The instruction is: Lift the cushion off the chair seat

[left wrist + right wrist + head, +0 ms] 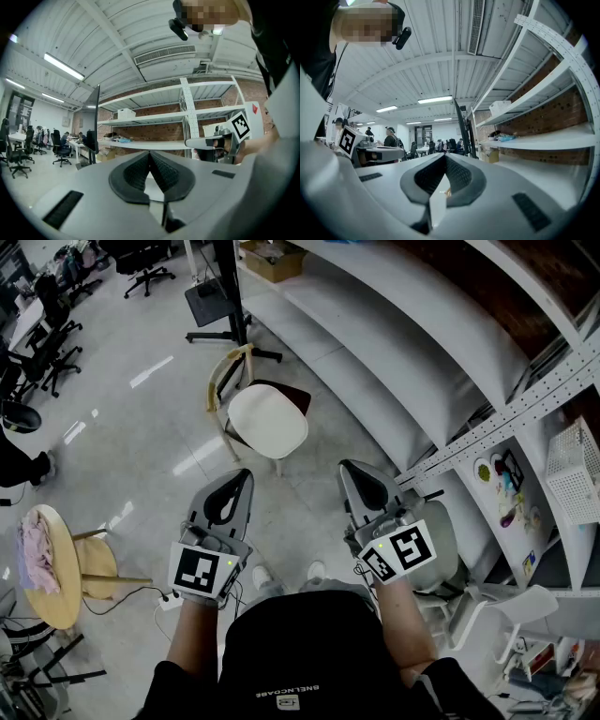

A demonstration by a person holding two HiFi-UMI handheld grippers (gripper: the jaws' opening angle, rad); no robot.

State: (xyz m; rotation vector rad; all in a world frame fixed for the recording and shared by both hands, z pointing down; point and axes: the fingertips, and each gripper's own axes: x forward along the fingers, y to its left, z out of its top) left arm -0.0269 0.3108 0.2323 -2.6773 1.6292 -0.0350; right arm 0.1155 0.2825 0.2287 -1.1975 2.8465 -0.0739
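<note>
A wooden chair (228, 390) stands on the floor ahead of me in the head view, with a round white cushion (268, 420) on its seat over a dark red pad. My left gripper (246, 473) and right gripper (345, 466) are held level side by side, well short of the chair, and touch nothing. Both are shut with nothing between the jaws. In the left gripper view the left gripper (150, 153) shows closed pads; the right gripper (445, 156) looks the same in its own view. The chair is not seen in either gripper view.
Long white shelving (441, 352) runs along the right side. A round wooden stool (49, 568) with pink cloth stands at the left, and a power strip with cable (169, 598) lies on the floor. Office chairs (52, 343) and a black stand base (211, 301) are farther off.
</note>
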